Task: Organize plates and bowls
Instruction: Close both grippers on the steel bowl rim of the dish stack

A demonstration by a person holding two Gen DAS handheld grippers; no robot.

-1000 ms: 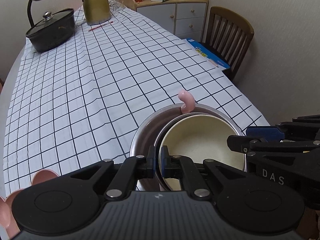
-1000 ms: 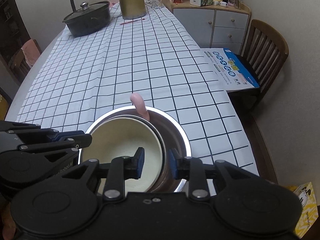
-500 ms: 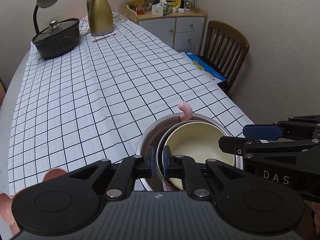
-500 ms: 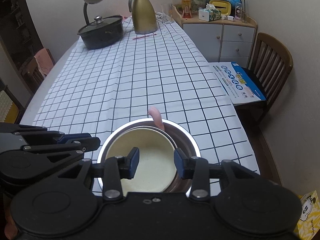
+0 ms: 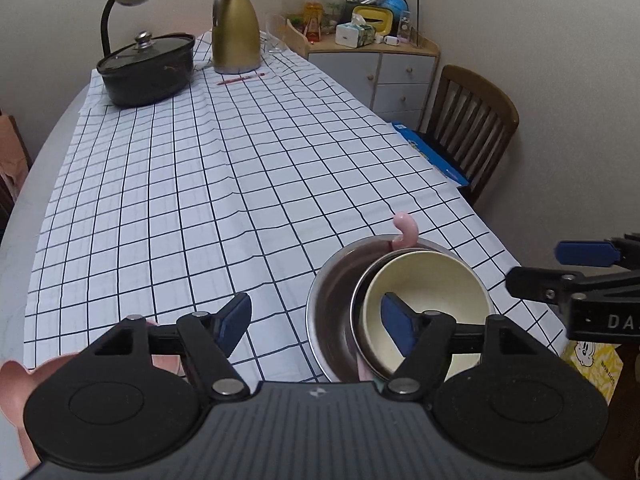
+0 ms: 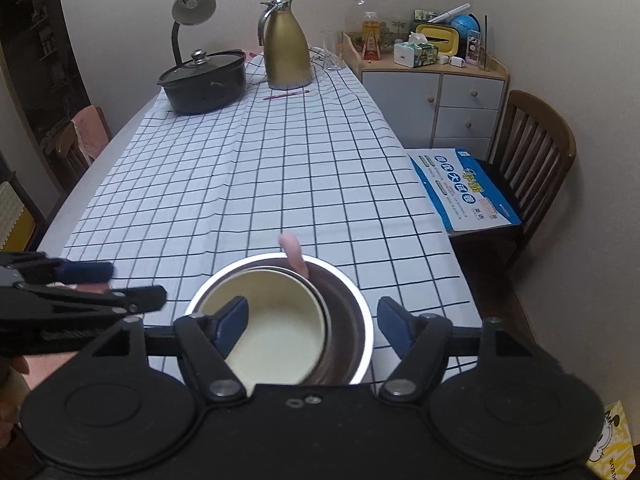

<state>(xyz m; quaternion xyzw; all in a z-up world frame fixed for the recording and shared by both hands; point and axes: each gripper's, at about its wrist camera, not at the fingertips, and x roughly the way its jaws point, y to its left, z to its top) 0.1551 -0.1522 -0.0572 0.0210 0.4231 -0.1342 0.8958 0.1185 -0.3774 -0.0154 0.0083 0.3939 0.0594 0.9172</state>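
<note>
Now the cream bowl [image 6: 276, 328] sits nested inside the steel bowl [image 6: 352, 320] on the checked tabletop [image 5: 240, 184], with a pink piece [image 5: 406, 230] at its far rim. Both tools, left tool [image 5: 316, 320] and right tool [image 6: 316, 320], have just been opening and stand wide, holding nothing. I judge the stacking finished.

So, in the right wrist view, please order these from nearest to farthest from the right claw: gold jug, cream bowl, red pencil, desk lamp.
1. Cream bowl, just beyond the right claw, nested in the steel bowl.
2. Red pencil, far end of the table.
3. Gold jug, right behind the pencil.
4. Desk lamp, far left, behind the black pot.
</note>
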